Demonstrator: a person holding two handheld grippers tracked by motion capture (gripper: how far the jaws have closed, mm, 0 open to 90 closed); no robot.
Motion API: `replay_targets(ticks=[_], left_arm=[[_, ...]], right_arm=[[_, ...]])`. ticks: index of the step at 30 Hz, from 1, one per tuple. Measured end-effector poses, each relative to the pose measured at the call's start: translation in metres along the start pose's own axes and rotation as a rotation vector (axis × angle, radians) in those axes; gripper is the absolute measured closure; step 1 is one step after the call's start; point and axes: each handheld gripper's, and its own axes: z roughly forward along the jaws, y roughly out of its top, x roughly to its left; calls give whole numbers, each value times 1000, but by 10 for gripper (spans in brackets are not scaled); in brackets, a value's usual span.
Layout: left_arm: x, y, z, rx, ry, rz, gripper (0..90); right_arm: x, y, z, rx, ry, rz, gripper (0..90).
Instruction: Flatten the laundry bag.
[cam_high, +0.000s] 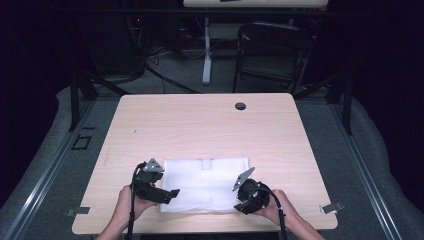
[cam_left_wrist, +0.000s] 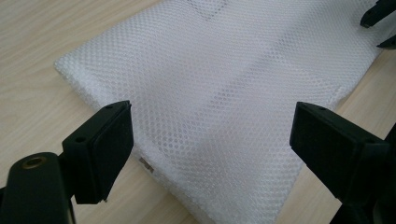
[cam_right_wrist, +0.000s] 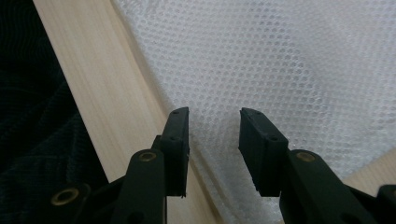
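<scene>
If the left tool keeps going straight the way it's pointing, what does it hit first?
Most likely the white mesh cloth: the left tool is open and aimed down at it. How near it already is, I can't tell.

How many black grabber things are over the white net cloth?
2. The left gripper is at the mesh cloth's near left corner, fingers wide open; the right gripper is at its near right corner, open.

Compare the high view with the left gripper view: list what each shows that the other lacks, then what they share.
High view alone: both hands, the left one, the whole table, a dark round cap near its far edge, a folding chair beyond.

Left gripper view alone: the honeycomb weave up close and a small tag at the edge.

Both: the white mesh cloth, the open left gripper, wood tabletop.
</scene>
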Motion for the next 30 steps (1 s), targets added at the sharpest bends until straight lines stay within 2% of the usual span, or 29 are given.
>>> replay_targets(ticks=[3, 7, 8, 12, 19, 24, 30], left_arm=[[0, -1, 0, -1, 0, -8, 131], [0, -1, 1, 11, -2, -10, 109], [0, -1, 1, 13, -3, -9, 109], [0, -2, 2, 21, -3, -3, 110], [-3, -2, 5, 30, -9, 5, 112], [-4, -2, 6, 30, -11, 3, 113], [-4, -2, 6, 34, -10, 15, 116]], right_arm=[[0, 0, 2, 8, 1, -1, 627], [-1, -2, 8, 54, 2, -10, 624], [-2, -2, 8, 47, 14, -4, 617], [-2, -1, 9, 47, 13, -2, 632], [-5, -2, 9, 48, -20, 22, 788], [-6, -2, 9, 50, -22, 35, 853], [-7, -2, 8, 36, -24, 46, 884]])
